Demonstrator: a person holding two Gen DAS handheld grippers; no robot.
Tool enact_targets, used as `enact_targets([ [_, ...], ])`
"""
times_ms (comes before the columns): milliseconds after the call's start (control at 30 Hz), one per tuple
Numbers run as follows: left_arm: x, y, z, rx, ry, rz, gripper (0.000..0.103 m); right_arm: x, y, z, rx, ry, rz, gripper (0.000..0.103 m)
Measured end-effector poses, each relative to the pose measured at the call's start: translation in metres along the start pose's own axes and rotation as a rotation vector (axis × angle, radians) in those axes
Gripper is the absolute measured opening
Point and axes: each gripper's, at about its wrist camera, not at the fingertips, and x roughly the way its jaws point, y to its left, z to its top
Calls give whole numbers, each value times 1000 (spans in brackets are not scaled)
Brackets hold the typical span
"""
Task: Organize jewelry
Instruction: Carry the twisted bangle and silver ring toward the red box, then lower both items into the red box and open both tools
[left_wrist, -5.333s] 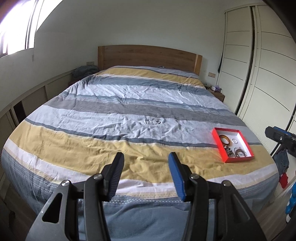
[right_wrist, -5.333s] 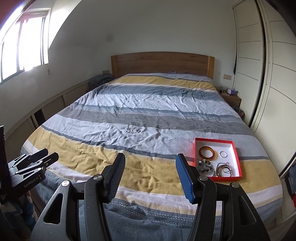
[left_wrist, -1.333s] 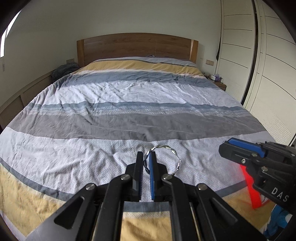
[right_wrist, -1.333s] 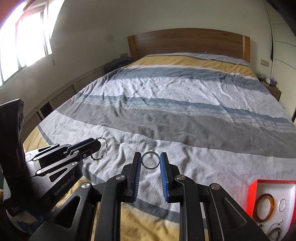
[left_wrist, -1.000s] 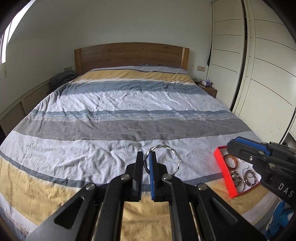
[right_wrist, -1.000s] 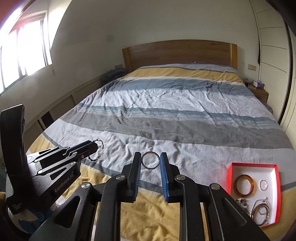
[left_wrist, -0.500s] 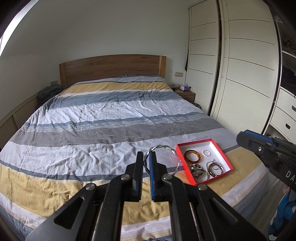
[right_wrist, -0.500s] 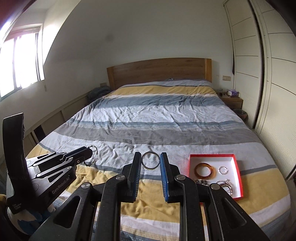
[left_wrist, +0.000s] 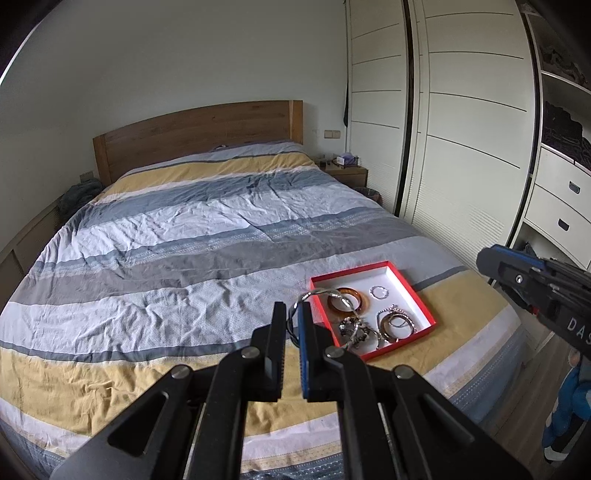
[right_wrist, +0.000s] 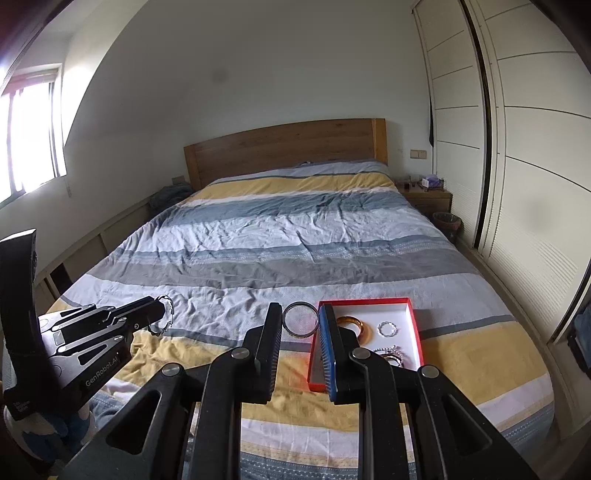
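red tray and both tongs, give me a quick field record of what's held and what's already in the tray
left tongs: shut on twisted silver bangle
right tongs: shut on plain metal ring bangle, gripped across its width
red tray: lies on striped bedspread near the foot of the bed
tray contents: amber bangle, small silver ring, beaded bracelets, dark cluster piece
loose jewelry on bedspread: none visible
not yet done: both held bangles still outside the tray

Bed (left_wrist: 192, 258) under a striped cover – grey, blue, white, yellow bands. Near the right corner, on the yellow band, red tray (left_wrist: 424, 306) lying flat – bracelets inside.
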Motion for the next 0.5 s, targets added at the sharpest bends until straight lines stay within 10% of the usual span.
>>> enact_targets([
  [500, 163, -48, -8, 45, 187, -102, 6, 146, -103, -46, 91, 217, -63, 20],
])
